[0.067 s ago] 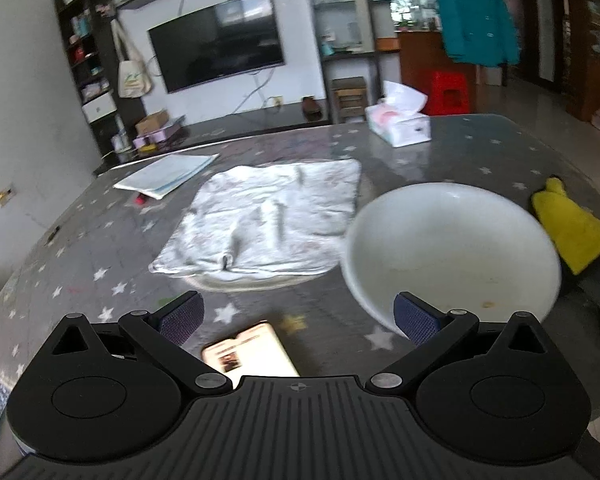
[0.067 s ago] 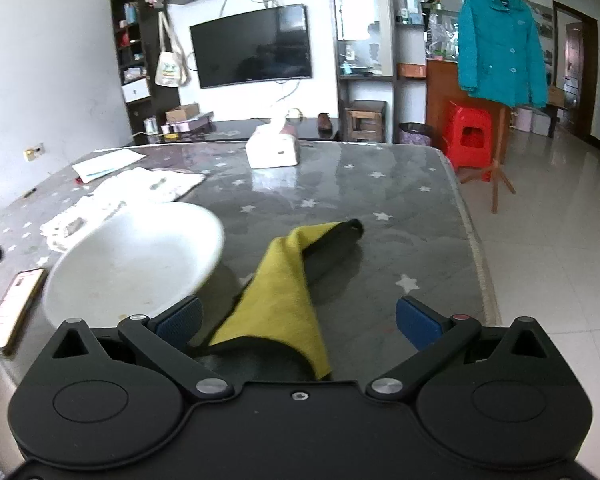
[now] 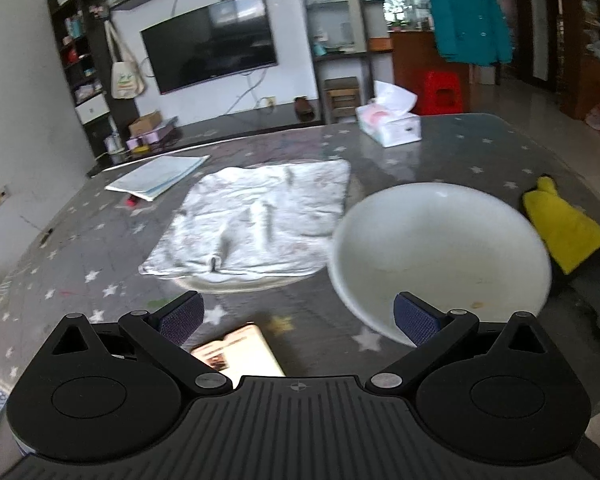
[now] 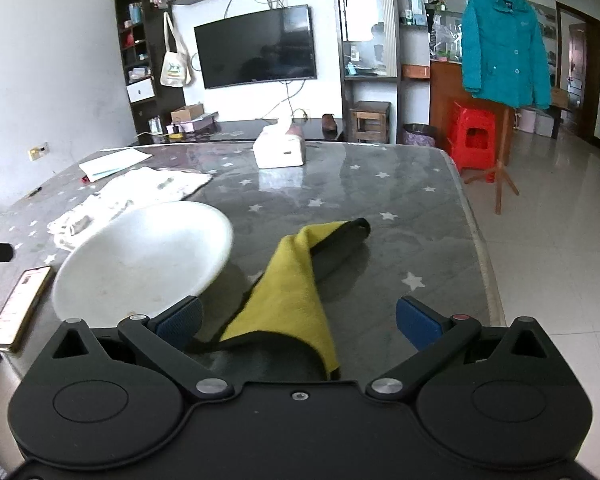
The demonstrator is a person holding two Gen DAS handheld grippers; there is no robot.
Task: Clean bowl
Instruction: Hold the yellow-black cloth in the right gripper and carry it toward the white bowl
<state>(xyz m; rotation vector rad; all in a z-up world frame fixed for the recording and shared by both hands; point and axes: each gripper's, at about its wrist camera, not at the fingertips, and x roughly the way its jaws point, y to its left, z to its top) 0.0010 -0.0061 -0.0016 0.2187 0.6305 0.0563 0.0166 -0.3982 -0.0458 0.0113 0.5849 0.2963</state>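
The left gripper (image 3: 298, 316) had its fingers (image 3: 180, 317) spread wide with nothing between them. It hung low over the near part of the table (image 3: 480, 148), a grey top printed with white stars. A phone (image 3: 238, 352) lay face up just under that gap, its screen lit. The right-hand finger pad sat in front of the near rim of the white bowl (image 3: 440, 248), though contact could not be judged. The bowl stood upright on the table with a few small brownish specks on its inner wall.

The right gripper (image 4: 298, 316) was likewise released, its fingers (image 4: 418, 322) wide apart and empty. Between them, lower down, lay a yellow cloth (image 4: 296, 284) folded over a black layer, with one black corner rolled toward the far side. In the right wrist view the bowl (image 4: 144, 256) rested just left of the cloth, and the phone (image 4: 18, 308) lay left of the bowl near the table edge.

Beyond the bowl a crumpled white towel (image 3: 256, 224) was spread flat. Farther back stood a tissue box (image 3: 392, 126) and a stack of papers (image 3: 160, 176).
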